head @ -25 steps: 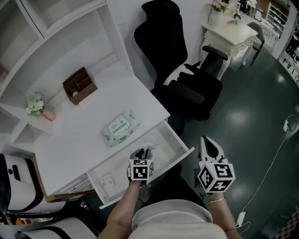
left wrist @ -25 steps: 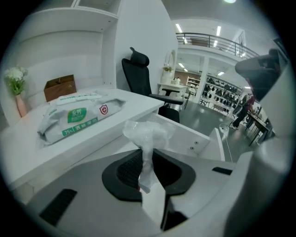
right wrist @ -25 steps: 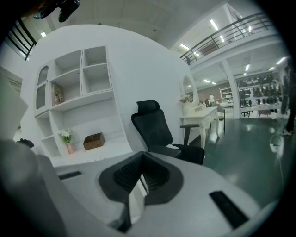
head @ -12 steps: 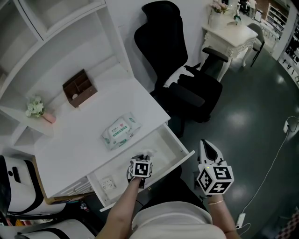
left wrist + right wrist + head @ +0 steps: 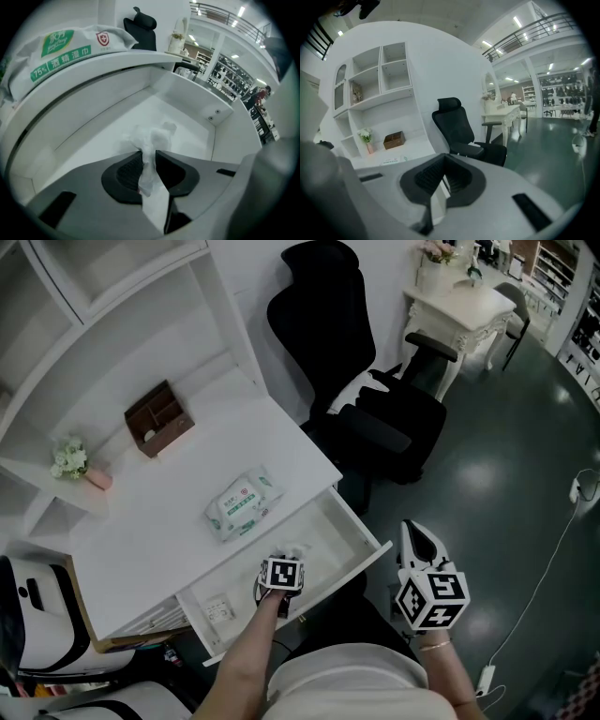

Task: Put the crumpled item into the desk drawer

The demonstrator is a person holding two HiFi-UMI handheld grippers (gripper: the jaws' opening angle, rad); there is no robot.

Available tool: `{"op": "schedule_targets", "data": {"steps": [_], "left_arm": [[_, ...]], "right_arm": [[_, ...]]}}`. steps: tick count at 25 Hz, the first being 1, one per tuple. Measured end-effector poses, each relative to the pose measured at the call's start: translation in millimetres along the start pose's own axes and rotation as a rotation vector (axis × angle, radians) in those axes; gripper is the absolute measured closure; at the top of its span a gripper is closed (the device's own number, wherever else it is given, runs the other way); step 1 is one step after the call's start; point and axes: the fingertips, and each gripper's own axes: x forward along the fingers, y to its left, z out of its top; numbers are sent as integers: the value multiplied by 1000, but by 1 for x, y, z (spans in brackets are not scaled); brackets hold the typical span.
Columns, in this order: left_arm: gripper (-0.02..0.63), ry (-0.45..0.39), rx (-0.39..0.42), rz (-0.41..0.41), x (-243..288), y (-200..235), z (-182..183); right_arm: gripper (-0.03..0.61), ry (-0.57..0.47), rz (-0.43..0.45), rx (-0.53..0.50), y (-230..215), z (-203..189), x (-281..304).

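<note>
The crumpled white tissue (image 5: pixel 151 137) sits pinched between the pads of my left gripper (image 5: pixel 149 158), whose jaws are opening. It hangs low inside the open white desk drawer (image 5: pixel 187 96), close to the drawer floor. From the head view, the left gripper (image 5: pixel 284 557) is over the drawer (image 5: pixel 371 555) with the tissue (image 5: pixel 293 548) at its tip. My right gripper (image 5: pixel 411 527) hovers to the right of the drawer, off the desk, with its jaws together and nothing in them (image 5: pixel 444 161).
A pack of wet wipes (image 5: pixel 243 502) lies on the desk just behind the drawer. A brown organizer (image 5: pixel 160 413) and a small flower pot (image 5: pixel 72 456) stand further back. A black office chair (image 5: pixel 361 390) is right of the desk. A small item (image 5: pixel 217 606) lies at the drawer's left end.
My left gripper has moved slightly down and deeper into the drawer with the tissue. The right gripper has barely moved.
</note>
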Motion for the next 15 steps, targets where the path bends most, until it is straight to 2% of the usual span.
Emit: {"op": "schedule_targets", "data": {"steps": [9, 12, 15], "left_arm": [[466, 27, -79, -33, 3, 7, -2], [410, 35, -93, -49, -1, 8, -1], [404, 21, -100, -45, -6, 8, 1]], "right_arm": [[577, 12, 22, 1, 7, -3, 3], [577, 17, 28, 1, 9, -3, 4], [577, 19, 36, -1, 11, -4, 5]]}}
